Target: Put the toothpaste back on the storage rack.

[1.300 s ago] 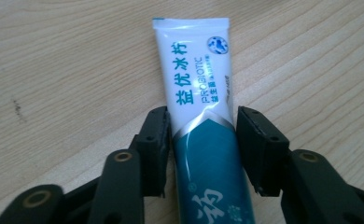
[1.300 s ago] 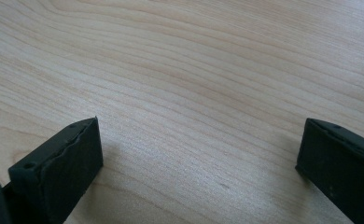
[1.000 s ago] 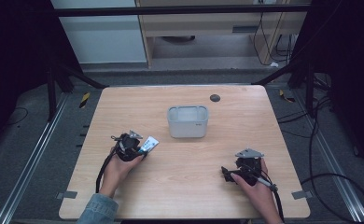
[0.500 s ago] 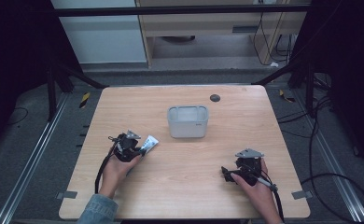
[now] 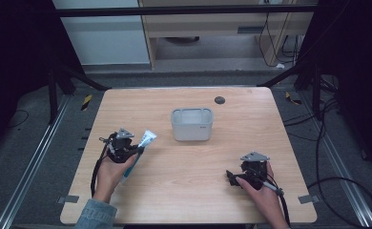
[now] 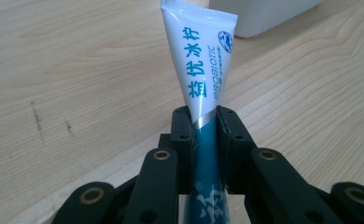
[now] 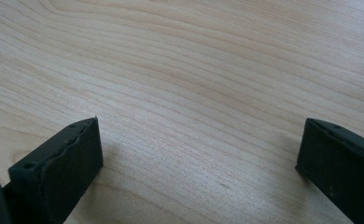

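We count 1 table [image 5: 184, 200], 1 bin [image 5: 191, 125], 1 tube [image 5: 146, 140], 1 dark disc [image 5: 219, 99], 2 grippers, 2 hands.

Left gripper [image 5: 127, 151] sits at approx 9 o'clock on the table, w/ the left hand [image 5: 108, 171] behind it. Its jaws are clamped on the tube: in the left gripper view the tube [image 6: 202, 79] runs between the two black jaws, white flat end sticking out past the tips toward 12 o'clock, teal part back inside the gripper [image 6: 203, 121]. Blue lettering on the white part. From above, the tube's white end points toward 1 o'clock from the gripper, at the bin, but apart from it. White corner of the bin [image 6: 264, 14] shows just beyond the tube's end.

Right gripper [image 5: 232, 177] is at approx 4 o'clock, held by the right hand [image 5: 265, 195], well apart from the tube. Its jaws stand wide apart, w/ bare wood [image 7: 194, 93] between them.

Bin sits near table centre; disc at 12 o'clock, near the far edge.
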A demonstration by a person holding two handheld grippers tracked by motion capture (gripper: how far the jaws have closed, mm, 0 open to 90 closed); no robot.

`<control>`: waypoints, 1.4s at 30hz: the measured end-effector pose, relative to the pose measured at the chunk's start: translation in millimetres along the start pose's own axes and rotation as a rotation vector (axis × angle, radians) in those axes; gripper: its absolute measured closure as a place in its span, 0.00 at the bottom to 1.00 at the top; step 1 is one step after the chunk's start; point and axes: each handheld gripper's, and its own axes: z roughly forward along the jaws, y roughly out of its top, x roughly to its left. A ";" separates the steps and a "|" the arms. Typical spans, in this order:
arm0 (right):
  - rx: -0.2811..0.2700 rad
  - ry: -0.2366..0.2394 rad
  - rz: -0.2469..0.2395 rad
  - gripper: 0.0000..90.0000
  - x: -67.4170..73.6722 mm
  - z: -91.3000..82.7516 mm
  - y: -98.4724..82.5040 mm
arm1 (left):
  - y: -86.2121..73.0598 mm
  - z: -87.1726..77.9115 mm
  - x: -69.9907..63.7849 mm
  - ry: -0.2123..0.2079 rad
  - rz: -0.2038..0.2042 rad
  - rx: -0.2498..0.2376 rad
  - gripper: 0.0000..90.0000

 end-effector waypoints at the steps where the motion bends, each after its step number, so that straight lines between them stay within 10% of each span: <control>1: 0.000 0.000 0.000 0.00 0.0 0.0 0.0 | 1.7 -4.1 -0.6 0.005 -0.002 -0.017 0.87; 20: 0.000 0.002 0.001 0.00 0.0 0.1 0.2 | 7.7 -19.5 -5.6 -0.007 0.012 -0.060 0.87; 42: 0.004 0.004 0.014 0.00 0.8 -0.1 0.9 | 54.0 -24.6 -26.2 -0.035 0.082 -0.090 0.87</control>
